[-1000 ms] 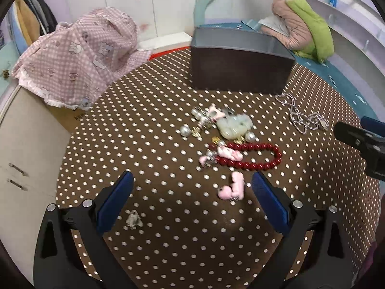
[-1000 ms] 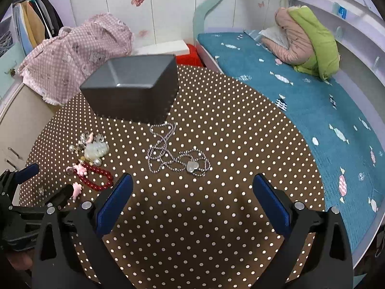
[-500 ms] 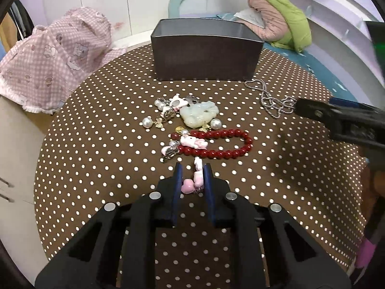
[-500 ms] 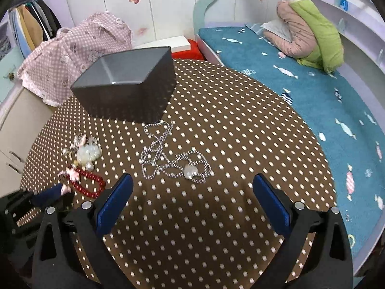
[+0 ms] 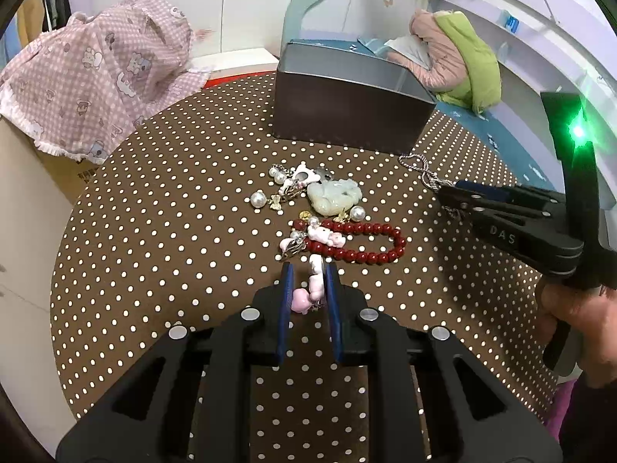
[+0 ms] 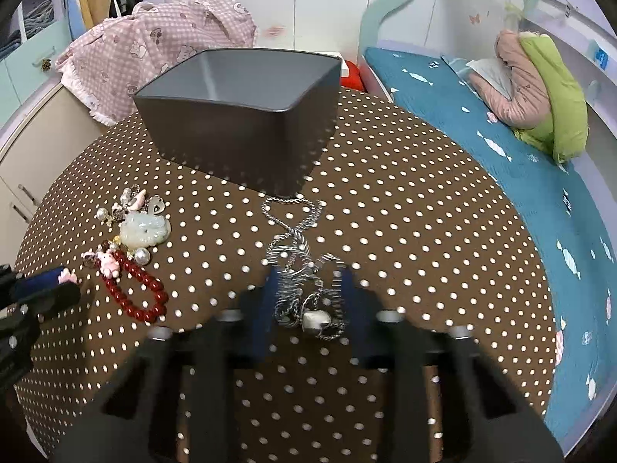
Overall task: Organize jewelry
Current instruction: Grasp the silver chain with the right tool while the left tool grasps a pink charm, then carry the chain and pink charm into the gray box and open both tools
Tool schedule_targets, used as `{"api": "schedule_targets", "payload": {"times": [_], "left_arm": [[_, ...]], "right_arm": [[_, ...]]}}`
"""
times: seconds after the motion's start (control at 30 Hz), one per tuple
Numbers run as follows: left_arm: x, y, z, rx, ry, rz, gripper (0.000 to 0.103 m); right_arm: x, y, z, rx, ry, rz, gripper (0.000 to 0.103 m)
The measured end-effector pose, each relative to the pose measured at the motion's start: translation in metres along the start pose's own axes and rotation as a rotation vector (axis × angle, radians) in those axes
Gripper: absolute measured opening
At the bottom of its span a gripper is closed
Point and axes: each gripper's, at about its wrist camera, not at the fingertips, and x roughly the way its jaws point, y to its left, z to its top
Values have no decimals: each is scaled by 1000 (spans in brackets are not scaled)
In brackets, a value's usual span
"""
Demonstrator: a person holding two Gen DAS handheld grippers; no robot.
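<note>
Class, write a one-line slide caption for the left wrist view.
Left gripper pinches a pink charm beside the red bead bracelet.

The left gripper now pinches the pink charm; the right gripper has just been closing around the silver chain.

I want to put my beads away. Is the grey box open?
Open. The grey box has no lid; the right wrist view shows its inside walls. Its floor is hidden.

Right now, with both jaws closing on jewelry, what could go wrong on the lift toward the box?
1. The silver chain lies in tangled loops; the right gripper, jaws just closing on it, may catch only a strand and trail it.
2. The pink charm in the left gripper looks strung to pieces by the red bead bracelet, which might drag.
</note>
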Motion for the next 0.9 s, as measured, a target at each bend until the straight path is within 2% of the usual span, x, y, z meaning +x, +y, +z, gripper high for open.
{"api": "schedule_targets", "payload": {"times": [0.07,0.1,0.27,0.43,0.47,0.63,0.9], "left_arm": [[-2,0,2,-4,-7,-7,17],[-3,0,3,-4,-10,-9,17],[-8,2,5,-8,-22,-11,17],[-14,6,11,-11,-38,-16,17],[-17,7,14,-8,-47,-16,17],[-39,8,35,16,-111,-9,17],[-76,6,85,57,-227,-17,17]], "right_arm": [[-5,-15,-5,38,5,51,9],[-7,-20,-8,51,7,64,5],[-19,-35,-19,99,-5,128,4],[-43,-39,-15,101,-51,183,4],[-44,-50,-9,97,-60,191,4],[-81,-46,14,71,-142,243,4],[-135,-51,70,9,-290,295,4]]}}
